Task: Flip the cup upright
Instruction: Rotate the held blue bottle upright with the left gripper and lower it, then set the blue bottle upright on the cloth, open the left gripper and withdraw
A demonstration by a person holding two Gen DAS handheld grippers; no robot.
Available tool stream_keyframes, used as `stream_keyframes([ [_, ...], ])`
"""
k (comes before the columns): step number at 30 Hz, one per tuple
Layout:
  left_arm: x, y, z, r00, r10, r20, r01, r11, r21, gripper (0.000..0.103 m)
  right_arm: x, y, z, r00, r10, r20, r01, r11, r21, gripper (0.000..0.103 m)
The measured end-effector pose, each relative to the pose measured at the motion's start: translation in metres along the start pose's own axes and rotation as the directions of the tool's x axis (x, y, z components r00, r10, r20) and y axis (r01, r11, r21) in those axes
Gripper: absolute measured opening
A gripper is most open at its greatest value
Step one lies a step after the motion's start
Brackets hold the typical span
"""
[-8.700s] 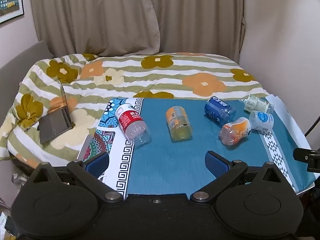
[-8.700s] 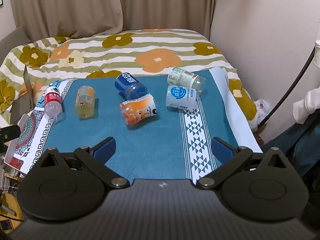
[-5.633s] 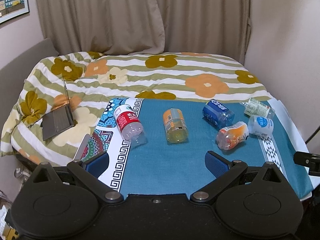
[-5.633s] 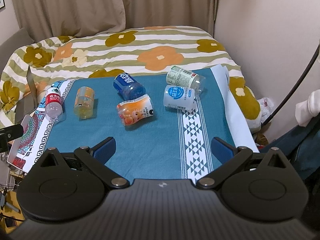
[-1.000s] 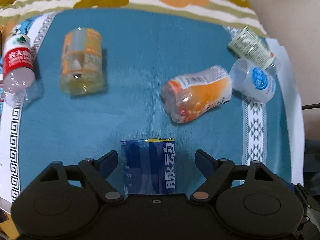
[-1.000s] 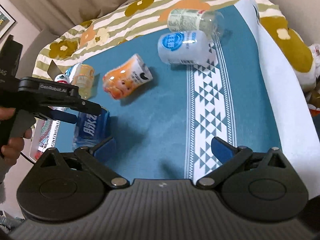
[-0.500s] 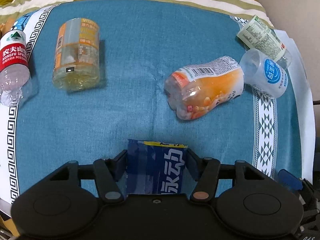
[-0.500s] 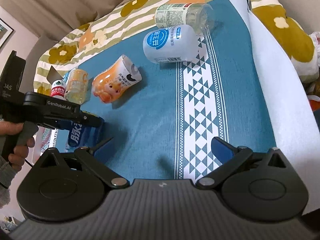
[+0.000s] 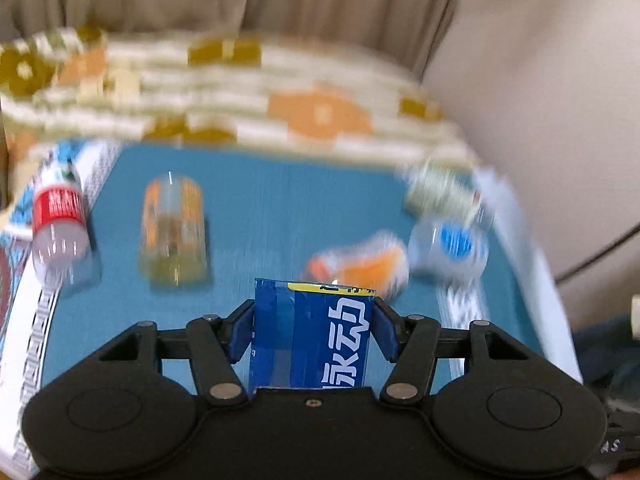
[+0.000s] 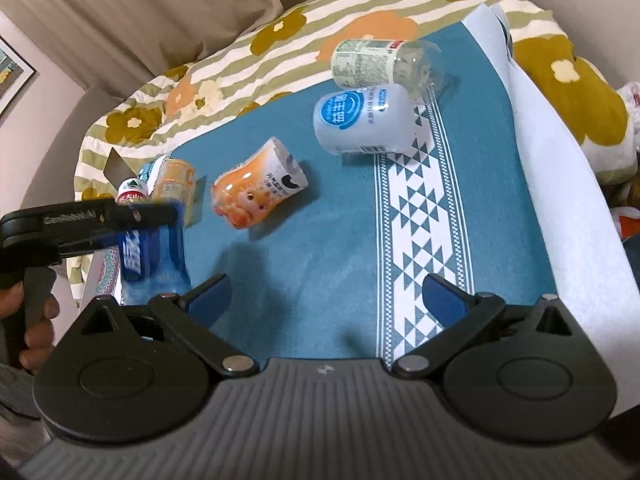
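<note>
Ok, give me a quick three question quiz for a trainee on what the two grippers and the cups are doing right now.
1. True or false: the left gripper is shut on the blue cup.
2. Multiple choice: the right gripper is A) holding the white cup, B) open and holding nothing, C) holding the orange cup.
3. Fill in: the orange cup lies on its ____ on the teal cloth.

Key: 1 true; 2 B; 3 side.

A home bedroom: flowered bedspread (image 10: pixel 280 40), curtains (image 9: pixel 240 0), framed picture (image 10: pixel 12 72).
</note>
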State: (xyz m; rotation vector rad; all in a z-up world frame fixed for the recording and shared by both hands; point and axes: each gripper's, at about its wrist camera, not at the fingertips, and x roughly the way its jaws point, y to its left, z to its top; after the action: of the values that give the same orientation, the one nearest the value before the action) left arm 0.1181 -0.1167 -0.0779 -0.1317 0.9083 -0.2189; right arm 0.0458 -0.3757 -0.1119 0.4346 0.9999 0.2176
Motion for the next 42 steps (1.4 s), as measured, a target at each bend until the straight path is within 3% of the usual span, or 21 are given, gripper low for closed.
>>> stream_keyframes([
  [2,-0.001,0.005,-0.012,0.992,0.001,0.123,-0.001,1.0,-0.002,0.064,0.001,0.004,-0.003,1.0,-0.017,-0.005,0.017,1.0,-0.01,0.103],
  [5,0.006,0.015,-0.025,0.972,0.021,0.235,-0.019,1.0,-0.012,0.064,0.006,0.009,-0.011,0.999,-0.049,-0.023,0.048,0.998,-0.036,0.103],
  [13,0.026,0.035,-0.052,0.929,0.013,0.371,-0.002,1.0,-0.031,0.064,0.013,0.019,-0.03,0.994,-0.11,-0.021,0.108,0.991,-0.079,0.103],
  [26,0.012,0.033,-0.075,0.935,0.009,0.355,-0.012,1.0,0.006,0.064,0.013,0.035,-0.05,0.995,-0.098,-0.012,0.096,0.989,-0.109,0.103],
  [42,-0.006,0.03,-0.093,0.965,0.045,0.259,-0.047,0.999,0.002,0.063,0.016,0.046,-0.055,0.997,-0.08,-0.001,0.079,0.988,-0.131,0.103],
])
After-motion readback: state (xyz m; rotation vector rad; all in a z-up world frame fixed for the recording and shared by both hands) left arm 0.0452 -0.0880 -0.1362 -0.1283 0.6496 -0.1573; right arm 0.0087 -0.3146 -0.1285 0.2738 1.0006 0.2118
